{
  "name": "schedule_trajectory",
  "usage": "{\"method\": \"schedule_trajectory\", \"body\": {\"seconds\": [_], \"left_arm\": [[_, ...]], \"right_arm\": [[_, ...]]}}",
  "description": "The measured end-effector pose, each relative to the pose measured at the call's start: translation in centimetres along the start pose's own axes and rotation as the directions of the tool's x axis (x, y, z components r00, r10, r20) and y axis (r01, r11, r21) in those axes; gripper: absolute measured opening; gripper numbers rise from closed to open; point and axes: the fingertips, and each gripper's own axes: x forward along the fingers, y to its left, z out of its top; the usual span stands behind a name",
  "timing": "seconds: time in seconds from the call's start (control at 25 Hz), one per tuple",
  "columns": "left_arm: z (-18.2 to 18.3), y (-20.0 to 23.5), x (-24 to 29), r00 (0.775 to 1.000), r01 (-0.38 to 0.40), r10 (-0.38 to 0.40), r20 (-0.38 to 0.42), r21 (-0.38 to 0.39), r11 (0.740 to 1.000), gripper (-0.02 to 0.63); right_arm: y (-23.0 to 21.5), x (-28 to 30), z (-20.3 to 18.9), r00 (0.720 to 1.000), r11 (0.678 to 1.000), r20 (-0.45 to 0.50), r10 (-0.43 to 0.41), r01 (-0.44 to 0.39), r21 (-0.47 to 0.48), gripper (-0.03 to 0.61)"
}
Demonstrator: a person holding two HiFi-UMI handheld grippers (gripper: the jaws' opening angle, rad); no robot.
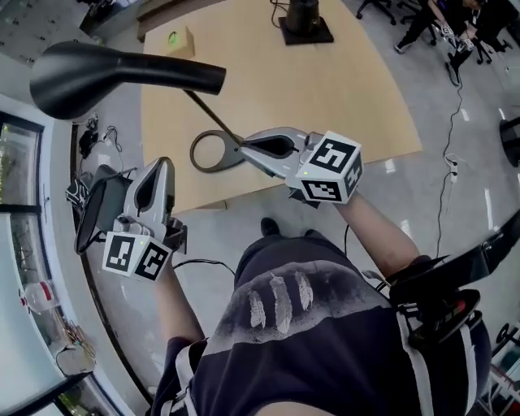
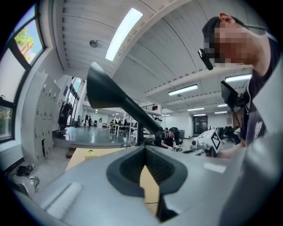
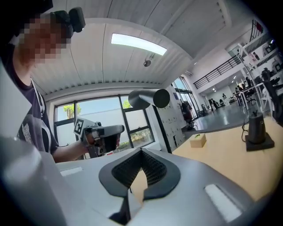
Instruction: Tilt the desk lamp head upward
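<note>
The desk lamp's black cone-shaped head (image 1: 106,75) hangs high over the table's left edge. A thin arm (image 1: 213,120) runs from it down to a ring-shaped base (image 1: 215,152). My left gripper (image 1: 165,164) is shut and empty, off the table's left side, below the head and apart from it. In the left gripper view the lamp head (image 2: 104,90) sits above the closed jaws (image 2: 143,152). My right gripper (image 1: 244,146) is shut and empty, its tips beside the ring base. The right gripper view shows the lamp head (image 3: 148,98) above and beyond its closed jaws (image 3: 141,154).
A light wooden table (image 1: 341,97) carries a small cardboard box (image 1: 180,41) and a black device on a square foot (image 1: 305,24) at its far side. A dark round object (image 1: 97,207) stands on the floor by the windows at left. Cables trail across the floor.
</note>
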Motion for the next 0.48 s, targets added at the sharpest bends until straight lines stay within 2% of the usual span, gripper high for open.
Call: {"method": "schedule_trajectory", "body": {"seconds": [0.16,0.28,0.48], "left_arm": [[0.4,-4.0,1.3,0.999,0.017,-0.015,-0.036,0.059,0.998,0.003],[0.2,-6.8,1.3,0.999,0.016,-0.013,-0.046,0.063,0.998,0.003],[-2.0,-11.8,-0.9,0.996,-0.054,0.058,-0.074,0.052,0.997,0.003]], "right_arm": [[1.0,-2.7,0.1,0.999,0.999,0.002,0.044,-0.044,-0.003,-0.002],[1.8,-4.4,0.4,0.998,0.998,0.017,0.066,-0.066,-0.007,-0.001],[4.4,-8.3,-0.9,0.986,0.985,0.031,0.164,-0.165,0.047,-0.001]]}}
